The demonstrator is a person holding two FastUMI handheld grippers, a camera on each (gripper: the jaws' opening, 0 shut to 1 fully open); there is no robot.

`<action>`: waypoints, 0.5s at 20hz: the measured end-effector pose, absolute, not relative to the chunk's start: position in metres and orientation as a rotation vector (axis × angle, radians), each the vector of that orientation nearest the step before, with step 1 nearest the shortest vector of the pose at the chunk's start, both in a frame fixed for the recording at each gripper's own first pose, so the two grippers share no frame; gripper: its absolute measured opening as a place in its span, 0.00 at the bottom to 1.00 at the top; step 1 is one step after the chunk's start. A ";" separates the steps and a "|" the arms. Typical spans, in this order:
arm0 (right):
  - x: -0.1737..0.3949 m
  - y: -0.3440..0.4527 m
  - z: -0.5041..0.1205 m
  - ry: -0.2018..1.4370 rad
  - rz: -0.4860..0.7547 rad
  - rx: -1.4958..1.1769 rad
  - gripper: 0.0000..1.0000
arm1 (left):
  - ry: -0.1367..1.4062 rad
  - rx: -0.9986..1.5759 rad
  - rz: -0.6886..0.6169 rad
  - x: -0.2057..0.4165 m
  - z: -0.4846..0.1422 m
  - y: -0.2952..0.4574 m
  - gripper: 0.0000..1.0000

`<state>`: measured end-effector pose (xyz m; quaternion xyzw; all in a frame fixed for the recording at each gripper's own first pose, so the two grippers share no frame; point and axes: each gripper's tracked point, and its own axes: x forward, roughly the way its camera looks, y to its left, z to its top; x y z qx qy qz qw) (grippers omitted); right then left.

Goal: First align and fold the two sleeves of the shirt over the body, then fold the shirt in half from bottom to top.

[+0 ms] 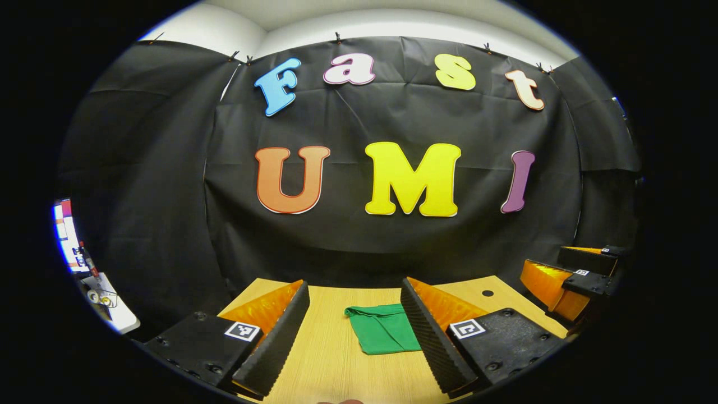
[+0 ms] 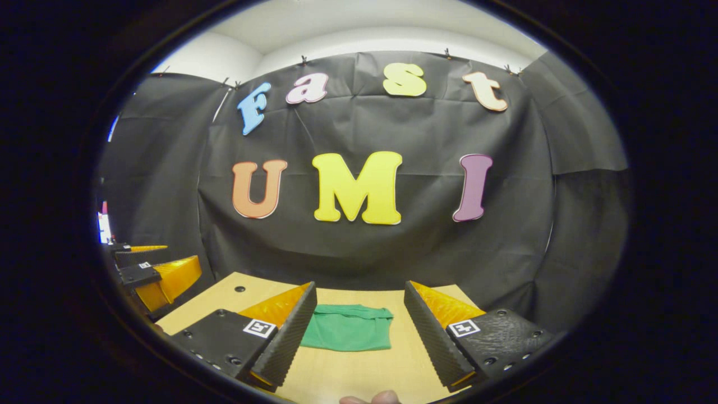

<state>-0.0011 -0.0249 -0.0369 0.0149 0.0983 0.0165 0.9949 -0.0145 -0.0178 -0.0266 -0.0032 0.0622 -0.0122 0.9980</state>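
Shirt (image 1: 383,334) lies flat on the desk (image 1: 331,359), ahead of both pairs of jaws, and from here we see it as a compact green rectangle with no sleeve sticking out to either side. We judge the sleeve folds and the bottom-to-top fold to be done, or very nearly, though the far edge is too small to check closely.

Our left gripper (image 1: 353,331) hangs above the desk with its jaws wide apart and nothing between them; the shirt sits ahead, a little toward the right jaw. Our right gripper (image 2: 359,331) is likewise spread and empty, with the shirt almost centred between its jaws and beyond their tips. In the left gripper view the right gripper shows off to the right, well apart from the cloth.

If any step is left, we think it is a tidy-up: come down low, keep the jaws level with the desk, and press or tug only the corner that looks uneven, the near left one in the left gripper view, where a crease runs across the top layer. We would avoid dragging, since thin cloth slides on smooth wood and could undo the stack.
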 end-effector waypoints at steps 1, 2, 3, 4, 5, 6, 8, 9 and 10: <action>-0.001 -0.023 -0.036 0.195 0.038 0.031 0.92 | 0.123 -0.007 -0.020 -0.014 -0.026 -0.016 1.00; 0.000 -0.021 -0.035 0.191 0.043 0.029 0.92 | 0.120 -0.009 -0.016 -0.014 -0.025 -0.015 1.00; 0.002 -0.021 -0.035 0.188 0.044 0.028 0.92 | 0.119 -0.010 -0.010 -0.012 -0.024 -0.013 1.00; 0.003 -0.019 -0.036 0.192 0.049 0.028 0.93 | 0.120 -0.014 -0.005 -0.010 -0.024 -0.013 1.00; 0.004 -0.016 -0.036 0.195 0.056 0.030 0.93 | 0.120 -0.021 -0.002 -0.008 -0.023 -0.012 1.00; 0.006 -0.015 -0.035 0.196 0.062 0.030 0.96 | 0.123 -0.026 -0.001 -0.007 -0.023 -0.013 1.00; 0.011 -0.012 -0.029 0.185 0.069 0.031 0.96 | 0.123 -0.027 0.009 -0.004 -0.023 -0.009 1.00; 0.013 -0.010 -0.029 0.179 0.074 0.033 0.96 | 0.123 -0.026 0.012 -0.004 -0.022 -0.009 1.00; 0.016 -0.008 -0.028 0.176 0.079 0.036 0.95 | 0.123 -0.026 0.013 -0.003 -0.024 -0.008 1.00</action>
